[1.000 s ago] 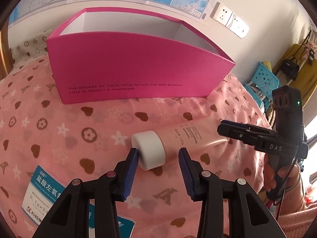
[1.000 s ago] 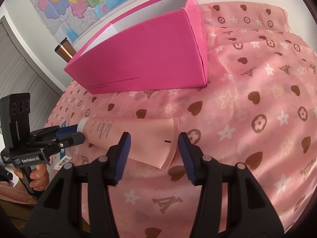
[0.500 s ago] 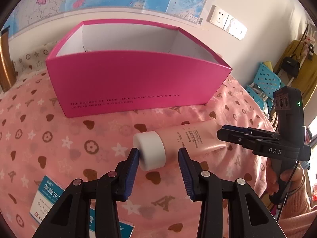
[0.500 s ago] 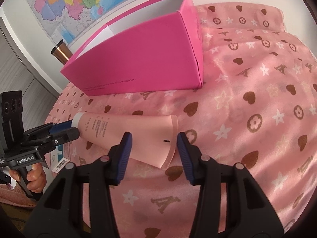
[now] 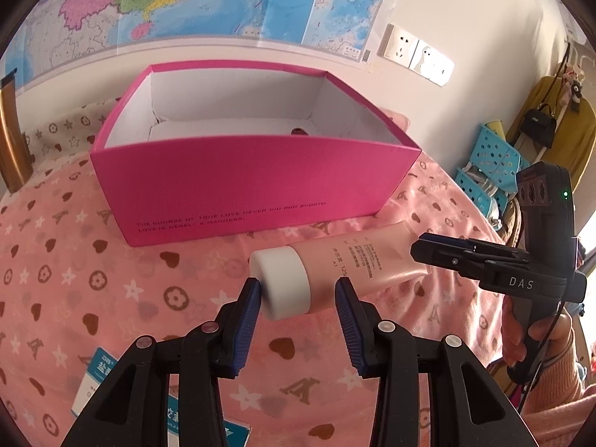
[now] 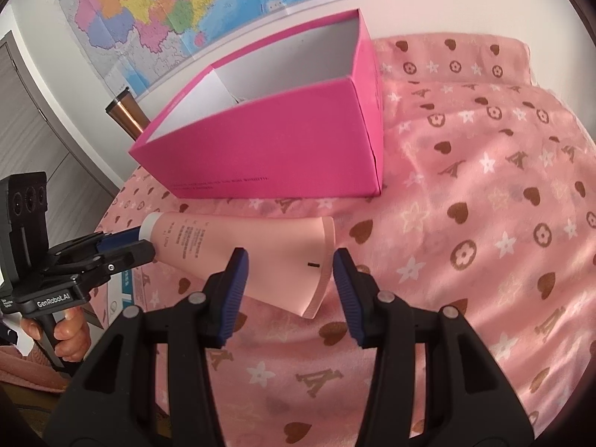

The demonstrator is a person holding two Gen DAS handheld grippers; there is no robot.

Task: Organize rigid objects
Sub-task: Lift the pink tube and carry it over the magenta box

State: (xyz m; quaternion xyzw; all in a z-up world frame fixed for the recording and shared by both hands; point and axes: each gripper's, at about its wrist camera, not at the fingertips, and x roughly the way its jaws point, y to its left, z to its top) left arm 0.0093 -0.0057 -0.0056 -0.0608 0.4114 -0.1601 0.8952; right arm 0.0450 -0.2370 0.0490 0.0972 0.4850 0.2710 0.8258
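A pink cosmetic tube (image 5: 357, 264) with a white cap (image 5: 283, 283) hangs just above the pink patterned cloth (image 5: 111, 279), in front of an open magenta box (image 5: 242, 186). My left gripper (image 5: 298, 298) is shut on the cap, with its blue pads on either side. My right gripper (image 6: 288, 275) is shut on the tube's flat crimped end (image 6: 316, 260). In the left wrist view the right gripper (image 5: 421, 251) comes in from the right at the tube's tail. In the right wrist view the left gripper (image 6: 126, 246) holds the cap beside the magenta box (image 6: 279, 149).
A blue-and-white medicine carton (image 5: 100, 372) lies on the cloth near the left gripper. A copper tumbler (image 6: 124, 115) stands behind the box's left end. Blue plastic baskets (image 5: 491, 164) sit beyond the table at the right. Each gripper handle is held by a hand (image 5: 540, 339).
Both grippers have risen a little with the tube held between them. The box's white inside now shows in the left wrist view.
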